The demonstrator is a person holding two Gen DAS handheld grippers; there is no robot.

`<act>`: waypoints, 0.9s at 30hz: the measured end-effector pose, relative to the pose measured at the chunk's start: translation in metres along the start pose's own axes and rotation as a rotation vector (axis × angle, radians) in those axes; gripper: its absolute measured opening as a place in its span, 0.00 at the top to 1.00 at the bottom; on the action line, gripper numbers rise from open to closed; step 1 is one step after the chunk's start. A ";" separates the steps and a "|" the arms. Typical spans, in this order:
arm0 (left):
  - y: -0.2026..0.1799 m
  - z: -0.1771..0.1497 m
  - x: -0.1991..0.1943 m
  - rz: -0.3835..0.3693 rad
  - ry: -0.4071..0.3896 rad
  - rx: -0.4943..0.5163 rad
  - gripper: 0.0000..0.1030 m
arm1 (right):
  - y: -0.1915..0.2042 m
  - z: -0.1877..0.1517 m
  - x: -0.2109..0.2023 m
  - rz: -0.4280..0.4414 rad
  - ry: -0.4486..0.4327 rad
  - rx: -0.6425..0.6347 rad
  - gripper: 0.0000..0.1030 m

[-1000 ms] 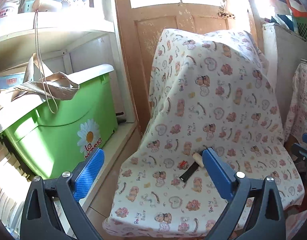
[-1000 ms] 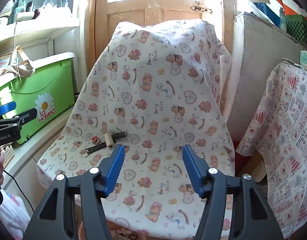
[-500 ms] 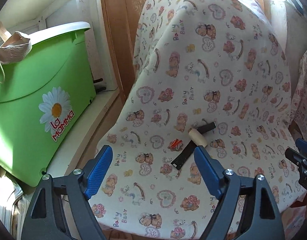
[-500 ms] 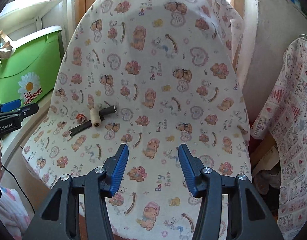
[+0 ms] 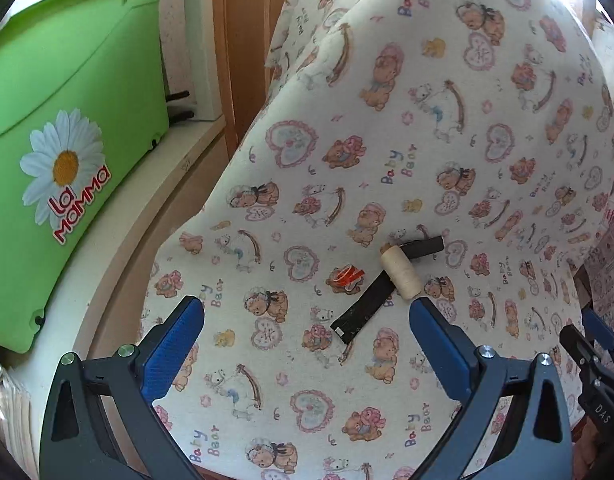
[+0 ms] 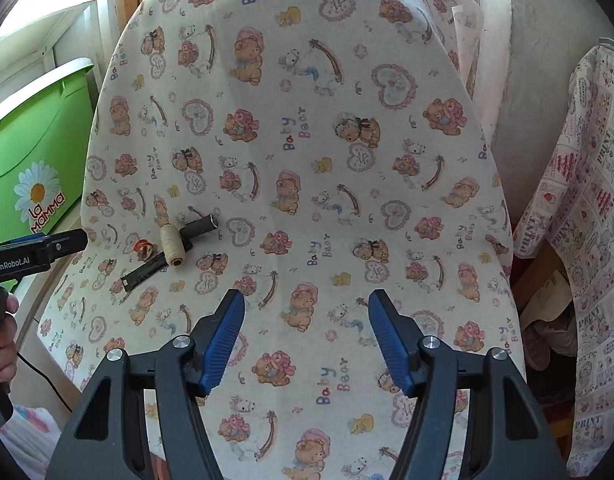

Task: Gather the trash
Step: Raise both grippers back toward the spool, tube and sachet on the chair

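Note:
Small bits of trash lie on a chair covered in teddy-bear cloth [image 5: 387, 140]: a beige thread spool [image 5: 401, 274], a flat black strip [image 5: 365, 306], a dark stick [image 5: 425, 246] and a small orange-red wrapper [image 5: 346, 275]. My left gripper [image 5: 305, 320] is open and empty, just short of them. They also show at the left of the right wrist view, with the spool [image 6: 171, 247], strip [image 6: 145, 272] and wrapper [image 6: 143, 248]. My right gripper [image 6: 305, 316] is open and empty over the middle of the seat [image 6: 307, 184].
A green "La Mamma" bin [image 5: 59, 128] stands on a white ledge [image 5: 119, 216] left of the chair. A second printed cloth [image 6: 591, 240] hangs at the right. The left gripper's body [image 6: 31, 252] shows at the left edge of the right wrist view.
Both grippers have moved forward and down toward the seat. The trash now sits larger and nearer between the left gripper's fingers. Both stay open.

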State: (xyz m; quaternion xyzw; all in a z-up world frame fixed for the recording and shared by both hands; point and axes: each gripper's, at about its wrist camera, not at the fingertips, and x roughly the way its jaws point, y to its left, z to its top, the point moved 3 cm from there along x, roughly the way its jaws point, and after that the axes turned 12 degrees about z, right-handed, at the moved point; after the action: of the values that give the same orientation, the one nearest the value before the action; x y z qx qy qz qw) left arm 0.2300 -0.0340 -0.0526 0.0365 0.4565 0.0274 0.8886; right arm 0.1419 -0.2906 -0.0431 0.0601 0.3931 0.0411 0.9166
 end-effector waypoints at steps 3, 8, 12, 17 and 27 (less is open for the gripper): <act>0.003 0.004 0.010 -0.032 0.048 -0.024 0.01 | -0.001 0.000 0.002 0.004 0.000 0.015 0.31; -0.012 0.012 0.010 -0.048 0.015 0.053 0.01 | -0.002 0.001 0.007 0.009 0.012 0.037 0.29; -0.019 0.014 0.028 -0.097 0.079 0.044 0.06 | -0.005 -0.001 0.015 -0.004 0.030 0.057 0.29; -0.032 0.004 0.054 -0.037 0.199 0.093 0.27 | -0.009 0.000 0.021 -0.010 0.044 0.080 0.29; -0.061 -0.014 0.076 -0.037 0.219 0.217 0.43 | -0.007 0.004 0.023 -0.010 0.046 0.065 0.29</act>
State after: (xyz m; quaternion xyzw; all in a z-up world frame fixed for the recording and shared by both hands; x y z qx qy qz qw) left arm 0.2644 -0.0884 -0.1278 0.1204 0.5514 -0.0346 0.8248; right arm 0.1610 -0.2954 -0.0580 0.0871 0.4154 0.0251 0.9051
